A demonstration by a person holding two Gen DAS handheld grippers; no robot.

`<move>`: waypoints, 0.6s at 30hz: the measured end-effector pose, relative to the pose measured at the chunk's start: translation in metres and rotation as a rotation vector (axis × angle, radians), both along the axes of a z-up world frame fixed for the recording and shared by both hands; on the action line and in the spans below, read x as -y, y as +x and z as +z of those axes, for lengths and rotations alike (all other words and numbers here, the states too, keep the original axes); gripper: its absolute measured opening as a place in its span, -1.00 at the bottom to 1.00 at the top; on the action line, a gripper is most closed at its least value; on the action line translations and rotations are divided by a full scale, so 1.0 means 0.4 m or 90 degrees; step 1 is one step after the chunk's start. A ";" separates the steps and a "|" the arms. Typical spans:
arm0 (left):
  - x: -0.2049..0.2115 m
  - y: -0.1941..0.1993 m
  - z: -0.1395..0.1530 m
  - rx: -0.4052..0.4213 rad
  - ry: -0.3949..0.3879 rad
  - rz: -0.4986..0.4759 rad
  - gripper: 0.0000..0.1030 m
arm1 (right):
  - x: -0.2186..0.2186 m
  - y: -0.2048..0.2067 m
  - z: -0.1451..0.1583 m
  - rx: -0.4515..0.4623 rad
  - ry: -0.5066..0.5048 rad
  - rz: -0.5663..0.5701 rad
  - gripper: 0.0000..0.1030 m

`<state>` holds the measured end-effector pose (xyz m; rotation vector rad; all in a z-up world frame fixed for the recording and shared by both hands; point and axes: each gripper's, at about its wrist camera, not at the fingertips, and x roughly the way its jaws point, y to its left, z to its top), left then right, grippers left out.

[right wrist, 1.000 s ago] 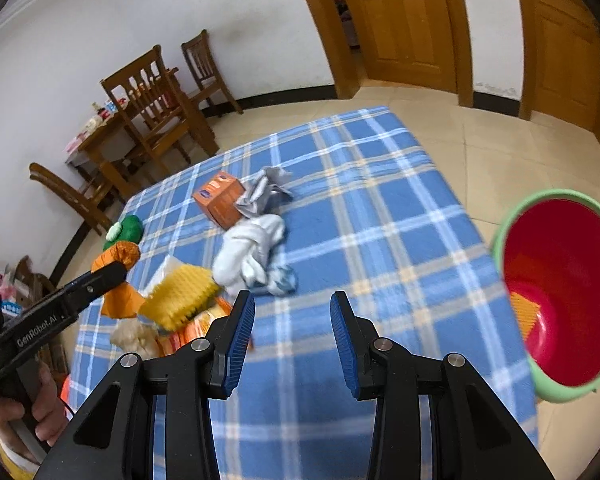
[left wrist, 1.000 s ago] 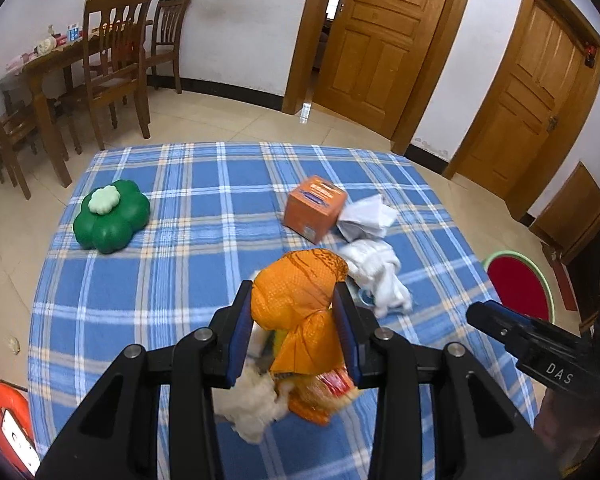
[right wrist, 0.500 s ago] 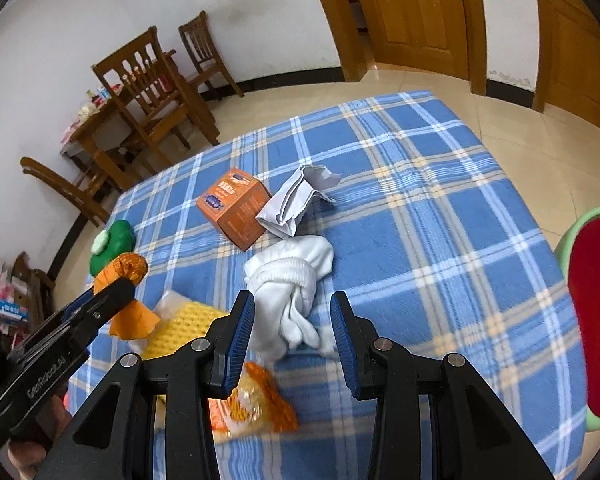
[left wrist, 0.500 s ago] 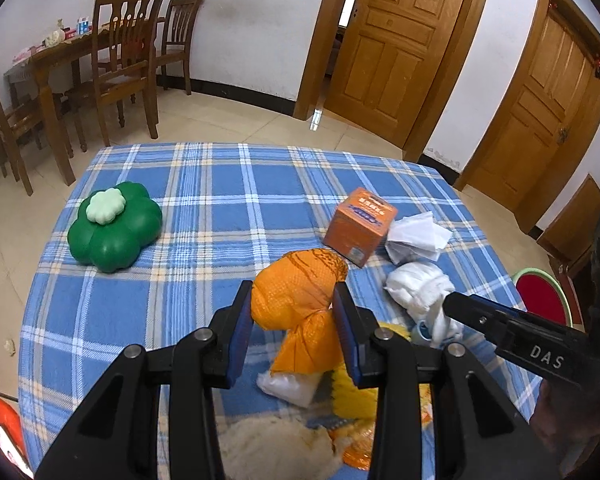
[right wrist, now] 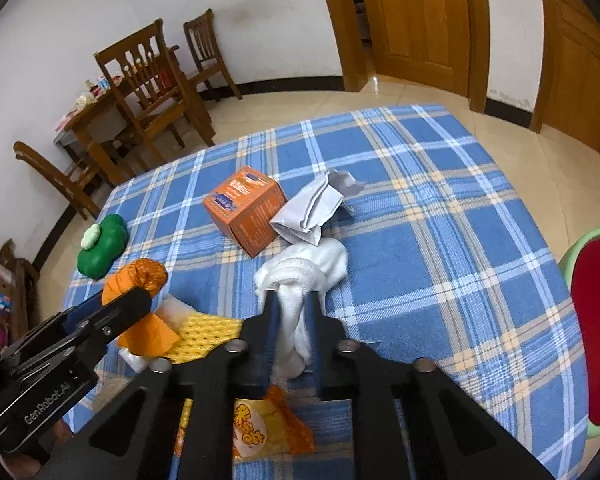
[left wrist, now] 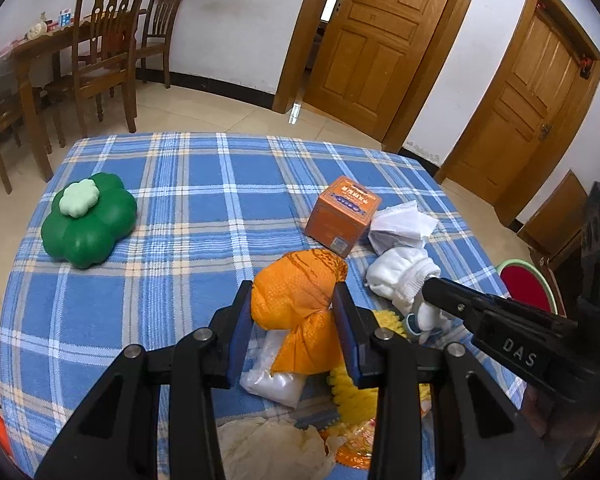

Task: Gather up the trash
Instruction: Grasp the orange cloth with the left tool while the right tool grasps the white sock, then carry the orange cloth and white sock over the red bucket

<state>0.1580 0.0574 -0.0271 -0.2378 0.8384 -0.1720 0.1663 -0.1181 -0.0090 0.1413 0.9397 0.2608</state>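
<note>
My left gripper (left wrist: 294, 300) is shut on an orange mesh bag (left wrist: 296, 300) and holds it above the blue plaid table (left wrist: 180, 184); the bag also shows in the right wrist view (right wrist: 138, 276). My right gripper (right wrist: 290, 300) has its fingers closed around a white sock bundle (right wrist: 304, 270), which also shows in the left wrist view (left wrist: 400, 276). An orange box (right wrist: 244, 210), crumpled white paper (right wrist: 312, 212), a yellow sponge cloth (right wrist: 204, 332) and an orange snack wrapper (right wrist: 260, 428) lie on the table.
A green clover-shaped container (left wrist: 88, 220) sits at the table's left. A red bin with a green rim (right wrist: 592, 320) stands off the table's right edge. A clear plastic bag (left wrist: 272, 380) and beige tissue (left wrist: 268, 448) lie near me. Wooden chairs (left wrist: 108, 48) stand behind.
My right gripper moved left from the red bin to the white sock bundle and closed on it. My left gripper kept hold of the orange mesh bag and drifted slightly.
</note>
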 end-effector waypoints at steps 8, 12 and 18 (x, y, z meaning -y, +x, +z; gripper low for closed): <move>0.005 -0.039 0.035 0.012 -0.003 0.018 -0.24 | 0.019 -0.063 0.069 0.058 0.028 0.010 -0.85; 0.018 -0.062 0.057 0.020 0.000 0.019 -0.24 | 0.042 -0.101 0.103 0.080 0.045 0.009 -0.85; 0.059 -0.098 0.099 0.039 0.007 0.004 -0.24 | 0.107 -0.158 0.146 0.104 0.076 -0.012 -0.85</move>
